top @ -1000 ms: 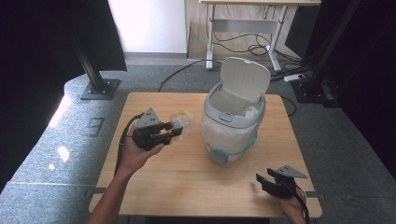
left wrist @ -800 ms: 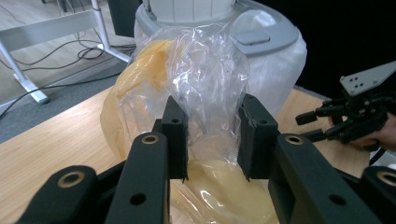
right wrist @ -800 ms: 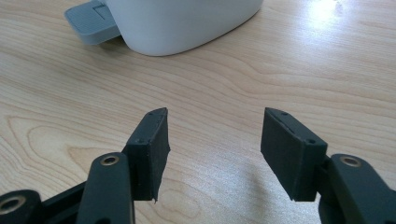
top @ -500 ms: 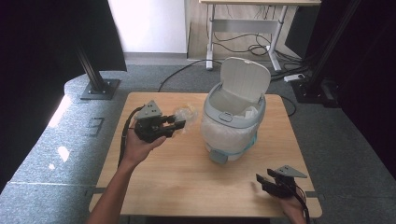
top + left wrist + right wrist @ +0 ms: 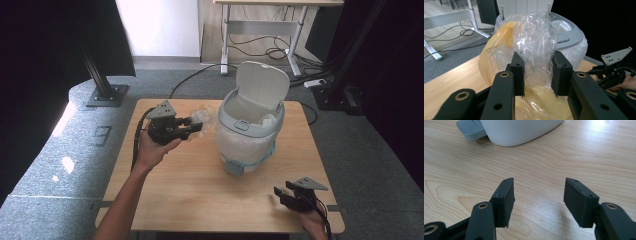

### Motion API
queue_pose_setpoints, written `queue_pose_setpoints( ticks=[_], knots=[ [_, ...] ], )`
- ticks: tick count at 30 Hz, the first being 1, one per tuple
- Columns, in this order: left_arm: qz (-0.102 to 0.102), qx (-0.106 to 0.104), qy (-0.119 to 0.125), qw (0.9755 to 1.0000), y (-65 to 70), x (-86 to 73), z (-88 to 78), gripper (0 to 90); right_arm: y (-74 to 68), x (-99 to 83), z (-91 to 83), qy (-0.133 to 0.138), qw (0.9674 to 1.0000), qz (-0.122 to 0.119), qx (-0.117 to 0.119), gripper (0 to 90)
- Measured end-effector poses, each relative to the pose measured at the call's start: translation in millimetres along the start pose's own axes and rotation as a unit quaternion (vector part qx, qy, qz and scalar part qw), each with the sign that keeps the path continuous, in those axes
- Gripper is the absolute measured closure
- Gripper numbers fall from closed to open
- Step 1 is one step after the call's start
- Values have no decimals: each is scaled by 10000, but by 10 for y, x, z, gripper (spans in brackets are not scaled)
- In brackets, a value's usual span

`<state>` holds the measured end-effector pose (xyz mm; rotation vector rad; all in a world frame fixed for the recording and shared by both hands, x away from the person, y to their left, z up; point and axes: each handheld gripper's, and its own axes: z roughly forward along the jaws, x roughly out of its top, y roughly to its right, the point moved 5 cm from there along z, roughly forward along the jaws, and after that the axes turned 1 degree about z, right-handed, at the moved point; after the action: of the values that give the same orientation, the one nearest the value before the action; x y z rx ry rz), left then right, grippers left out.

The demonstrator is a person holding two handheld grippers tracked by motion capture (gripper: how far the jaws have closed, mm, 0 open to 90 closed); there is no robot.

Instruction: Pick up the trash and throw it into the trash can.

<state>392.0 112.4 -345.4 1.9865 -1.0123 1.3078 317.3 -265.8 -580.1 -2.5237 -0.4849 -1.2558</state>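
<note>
- Two black jaws of the left gripper (image 5: 537, 75) clamp a crumpled clear-and-yellow plastic bag (image 5: 529, 42), held just left of the open white pedal bin (image 5: 250, 125).
- Right gripper (image 5: 537, 202) — jaws apart, empty — rests at the wooden table (image 5: 200, 190)'s near right corner.

This looks like a lab or studio set up for recording, not a home. A small wooden table (image 5: 200, 190) stands alone on grey carpet (image 5: 80, 150), and everything else is placed around it. To its left and right hang black curtains (image 5: 45, 60) that screen off the space. Just behind its left corner a black metal stand (image 5: 102, 85) rises from a flat base plate on the carpet. Farther behind the table, against the back wall, stands a height-adjustable desk frame (image 5: 260, 30) with loose cables (image 5: 260, 50) under it and a power strip (image 5: 314, 83) lying on the floor.
</note>
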Motion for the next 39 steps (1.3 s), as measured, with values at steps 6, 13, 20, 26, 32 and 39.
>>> queue_pose_setpoints(
  ticks=[6,13,20,26,32,39],
  knots=[
    [72,-44,17,10000,17,87,42,669,-9,-6,11,-34,10000,-12,5,413],
    [81,-90,5,9999,32,140,131,668,2,-3,5,-12,10000,5,-5,413],
    [134,-142,-15,9998,62,208,229,669,14,-9,4,-27,10000,16,-1,412],
    [164,-196,28,9997,83,282,310,669,2,-9,10,-33,10000,-17,-8,411],
    [183,-224,2,9996,89,335,415,668,4,-12,2,-30,10000,-24,-28,411],
    [183,-234,-27,9996,79,363,504,668,28,-21,5,-36,10000,1,-53,411]
  ],
)
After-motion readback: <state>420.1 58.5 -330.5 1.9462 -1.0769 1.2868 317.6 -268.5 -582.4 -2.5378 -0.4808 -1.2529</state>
